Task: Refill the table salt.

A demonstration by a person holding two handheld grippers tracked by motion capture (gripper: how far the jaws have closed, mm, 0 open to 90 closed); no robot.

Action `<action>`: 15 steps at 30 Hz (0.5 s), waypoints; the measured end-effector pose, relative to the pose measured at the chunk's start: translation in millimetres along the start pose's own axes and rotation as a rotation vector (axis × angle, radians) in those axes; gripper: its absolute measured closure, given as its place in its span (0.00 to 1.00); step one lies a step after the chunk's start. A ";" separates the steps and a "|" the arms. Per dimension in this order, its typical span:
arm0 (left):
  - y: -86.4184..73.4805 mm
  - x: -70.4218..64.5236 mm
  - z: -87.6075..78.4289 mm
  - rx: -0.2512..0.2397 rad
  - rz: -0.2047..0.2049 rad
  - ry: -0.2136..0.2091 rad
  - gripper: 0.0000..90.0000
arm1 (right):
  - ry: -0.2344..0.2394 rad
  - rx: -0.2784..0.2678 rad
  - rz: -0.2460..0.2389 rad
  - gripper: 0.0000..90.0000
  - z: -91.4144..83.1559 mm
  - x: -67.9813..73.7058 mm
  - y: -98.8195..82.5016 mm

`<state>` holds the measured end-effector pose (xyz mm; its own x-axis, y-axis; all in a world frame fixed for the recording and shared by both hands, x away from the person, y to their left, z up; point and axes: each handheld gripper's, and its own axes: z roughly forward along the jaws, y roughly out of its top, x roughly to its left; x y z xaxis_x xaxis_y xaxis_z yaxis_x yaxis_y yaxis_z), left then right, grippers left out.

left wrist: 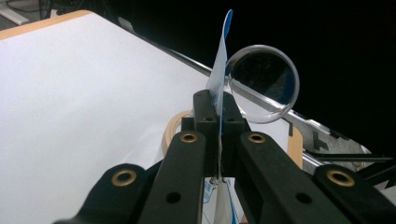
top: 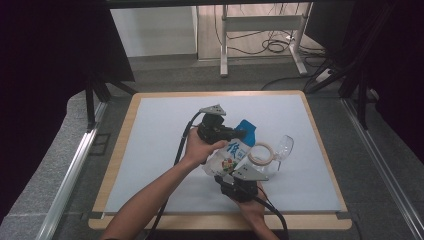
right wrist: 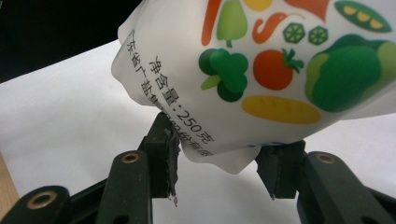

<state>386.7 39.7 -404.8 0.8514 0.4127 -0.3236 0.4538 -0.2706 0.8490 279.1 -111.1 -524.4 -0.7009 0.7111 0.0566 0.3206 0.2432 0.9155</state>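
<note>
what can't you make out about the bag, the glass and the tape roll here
- Bag: in the high view both hands and grippers cover much of it; whether its top is open or sealed is unclear. In the right gripper view the frame edge cuts it off.
- Glass: its base is too small in the high view and out of frame in the left gripper view.
- Tape roll: mostly hidden behind the left gripper.

On the pouch [right wrist: 261, 74] you read a sideways line of black Chinese print, "净含量:250克"; a second line beneath it is partly hidden. In the high view, the pouch [top: 231, 155] bears one large green character, too small to make out.
</note>
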 end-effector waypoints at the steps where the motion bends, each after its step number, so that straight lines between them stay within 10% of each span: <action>1: 0.8 0.7 1.7 0.002 -0.005 -0.003 1.00 | 0.000 -0.002 0.004 0.60 -0.4 -0.8 -0.2; 15: 9.5 -0.1 16.7 0.047 0.009 0.018 1.00 | 0.007 -0.024 0.041 0.60 -2.9 -7.6 0.6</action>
<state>395.3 22.6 -403.6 0.8507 0.4257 -0.3083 0.4586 -0.3147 0.8310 282.8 -118.3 -523.1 -0.6916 0.7158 0.0972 0.3344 0.1980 0.9214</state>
